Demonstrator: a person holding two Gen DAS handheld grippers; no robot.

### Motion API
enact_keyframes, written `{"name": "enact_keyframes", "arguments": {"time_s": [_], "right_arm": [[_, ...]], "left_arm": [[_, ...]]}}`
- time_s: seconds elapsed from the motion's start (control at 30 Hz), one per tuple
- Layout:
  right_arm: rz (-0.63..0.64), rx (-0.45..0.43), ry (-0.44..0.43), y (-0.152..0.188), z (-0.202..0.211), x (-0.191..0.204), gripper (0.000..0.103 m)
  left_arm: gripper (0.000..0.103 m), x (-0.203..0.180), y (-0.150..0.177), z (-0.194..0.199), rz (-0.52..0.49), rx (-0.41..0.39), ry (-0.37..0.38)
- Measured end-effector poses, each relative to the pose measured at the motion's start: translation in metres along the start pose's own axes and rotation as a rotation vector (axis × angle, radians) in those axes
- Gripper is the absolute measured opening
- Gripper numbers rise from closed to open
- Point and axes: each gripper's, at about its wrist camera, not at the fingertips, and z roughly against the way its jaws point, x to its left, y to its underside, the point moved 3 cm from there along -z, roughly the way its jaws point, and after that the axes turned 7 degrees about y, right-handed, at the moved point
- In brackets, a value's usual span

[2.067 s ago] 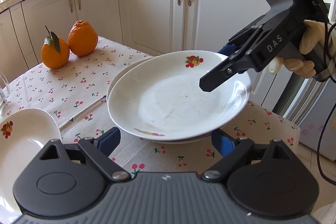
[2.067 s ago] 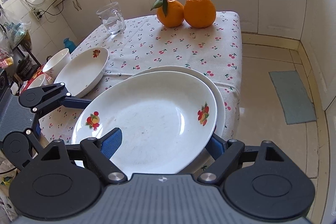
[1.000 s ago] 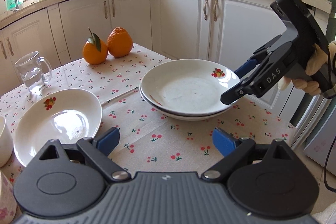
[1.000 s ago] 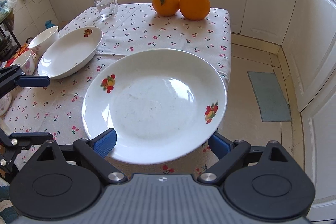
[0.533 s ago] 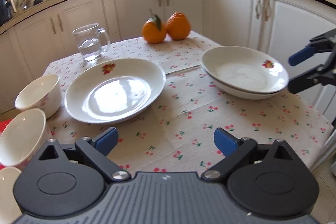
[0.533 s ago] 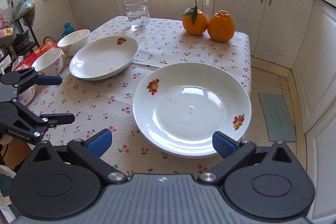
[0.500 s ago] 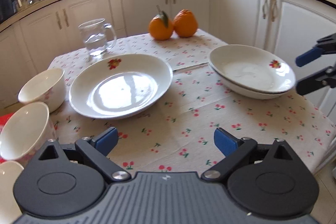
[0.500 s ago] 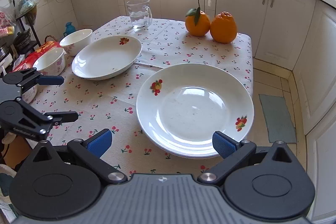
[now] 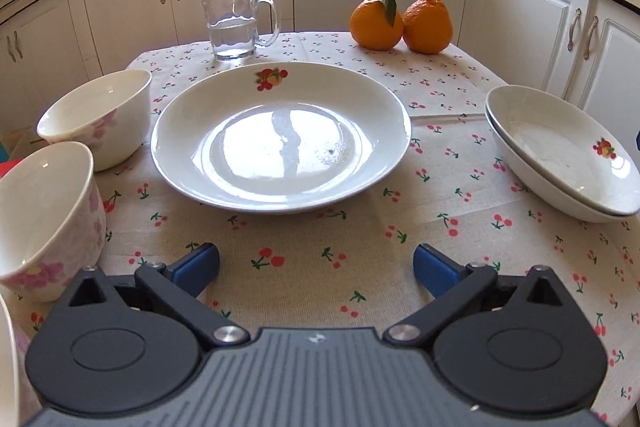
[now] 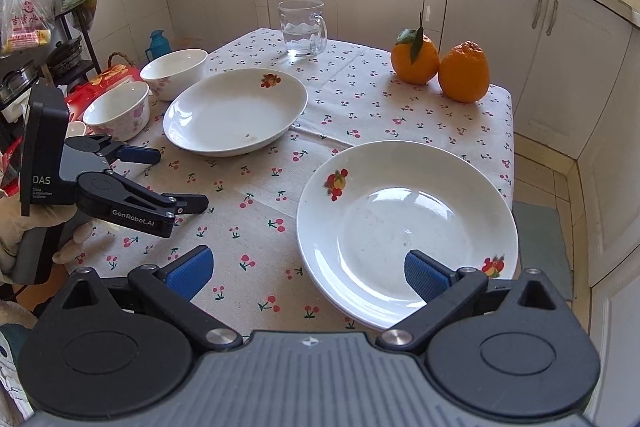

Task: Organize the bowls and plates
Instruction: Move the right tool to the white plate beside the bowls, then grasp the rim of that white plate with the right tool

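1. Facing the single plate point(image 9: 280, 135), the left tongs point(image 9: 316, 263) hung low over the cloth-covered surface point(image 9: 360, 267), their jaws opening with nothing between them.
2. The right tongs point(image 10: 306, 271) stood spread and empty, having let go of the plate they carried seconds before.
3. That plate now rested on another, making a stack of two point(image 10: 408, 227) at the near right corner of the surface.
4. Two bowls point(image 9: 96, 115) sat unstacked beside the single plate, at its left; a glass mug point(image 9: 236, 23) and two oranges point(image 9: 400, 23) stood behind.
5. One plate was stacked; judging by the left tongs' aim, the single plate looked next, the bowls after.
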Motion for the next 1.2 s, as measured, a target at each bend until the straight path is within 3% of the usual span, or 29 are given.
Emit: {"name": "enact_keyframes", "arguments": {"time_s": [0.23,0.6,0.93,1.2], "right_arm": [[0.054,0.000,-0.032,-0.024,-0.015,0.008,0.103],[0.208,-0.013,-0.114,-0.081,-0.048,0.039,0.103],[0.291,0.017,-0.241,-0.130,-0.107,0.041,0.103],[0.348,0.064,-0.334,-0.167,-0.163,0.041,0.102]], "left_arm": [[0.103,0.003,-0.005,-0.009,0.025,-0.038,-0.020],[0.103,0.005,-0.009,-0.012,0.012,-0.016,-0.009],[0.102,0.020,-0.012,-0.014,0.062,-0.050,-0.061],[0.097,0.023,-0.014,-0.013,0.068,-0.063,-0.057]]}}
